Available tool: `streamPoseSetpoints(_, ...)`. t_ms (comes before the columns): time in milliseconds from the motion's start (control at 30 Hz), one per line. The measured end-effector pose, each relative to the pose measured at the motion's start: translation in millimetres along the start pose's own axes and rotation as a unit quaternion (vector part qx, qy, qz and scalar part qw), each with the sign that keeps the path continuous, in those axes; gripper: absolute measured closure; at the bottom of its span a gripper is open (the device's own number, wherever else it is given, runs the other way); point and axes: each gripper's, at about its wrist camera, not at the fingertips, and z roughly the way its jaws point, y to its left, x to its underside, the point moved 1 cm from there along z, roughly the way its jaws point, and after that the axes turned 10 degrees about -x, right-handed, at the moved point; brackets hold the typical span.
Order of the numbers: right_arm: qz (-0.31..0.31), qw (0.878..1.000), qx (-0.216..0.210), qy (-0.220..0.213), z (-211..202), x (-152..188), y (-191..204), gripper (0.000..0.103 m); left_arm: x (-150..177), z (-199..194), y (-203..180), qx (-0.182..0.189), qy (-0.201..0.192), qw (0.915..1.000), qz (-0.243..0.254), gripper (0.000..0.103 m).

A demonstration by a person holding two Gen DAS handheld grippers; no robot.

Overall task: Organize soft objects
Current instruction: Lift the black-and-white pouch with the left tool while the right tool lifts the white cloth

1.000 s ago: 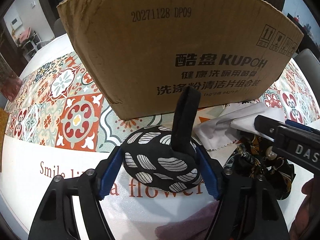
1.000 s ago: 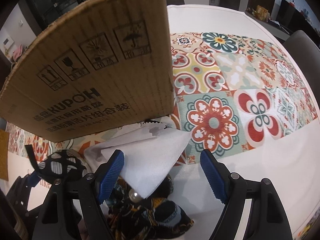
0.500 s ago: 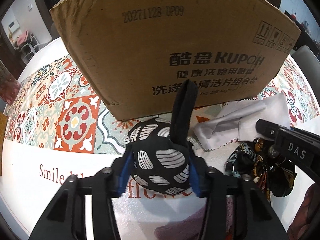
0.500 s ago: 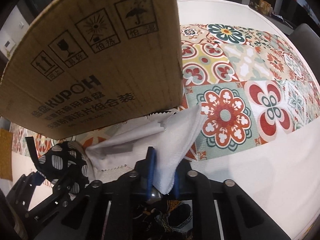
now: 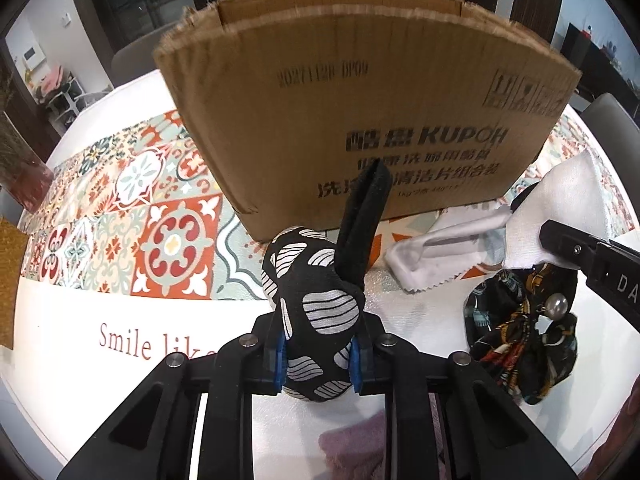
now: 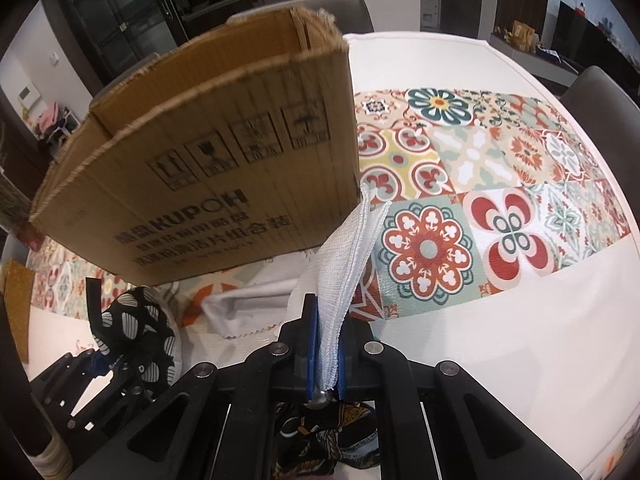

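Note:
My left gripper [image 5: 318, 354] is shut on a black pouch with white leaf shapes [image 5: 316, 304] and holds it above the table; a black strap [image 5: 364, 220] sticks up from it. The pouch also shows in the right wrist view [image 6: 132, 324]. My right gripper [image 6: 325, 364] is shut on a white gauze cloth [image 6: 348, 264] and lifts it; the cloth also shows in the left wrist view [image 5: 560, 208]. An open cardboard box [image 5: 360, 108] stands just behind both, also in the right wrist view [image 6: 208, 184].
A dark patterned scarf with a pearl [image 5: 524, 328] lies under the right gripper. A grey-white cloth with a zigzag edge [image 5: 436, 256] lies by the box. A mauve fuzzy cloth [image 5: 356, 448] lies near the front. The tablecloth [image 6: 500, 208] has coloured tiles.
Both grippers closed: the left on the pouch, the right on the white cloth. Both have since risen, so the box's open top now shows.

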Motion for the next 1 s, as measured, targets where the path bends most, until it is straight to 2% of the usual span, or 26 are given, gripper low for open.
streamPoseSetpoints(333,0.001,0.999,-0.016,-0.035,-40,-8,3,0.094,6,-37,4,0.007,-0.029,0.9995,-0.013,0.079)
streamPoseSetpoints(600,-0.023,0.998,-0.008,-0.066,-68,-7,21,0.097,6,-60,17,0.011,-0.051,0.9983,-0.026,0.079)
streamPoseSetpoints(1000,-0.034,0.998,-0.017,-0.058,-74,8,31,0.094,12,-71,21,0.011,-0.051,0.9980,-0.036,0.079)
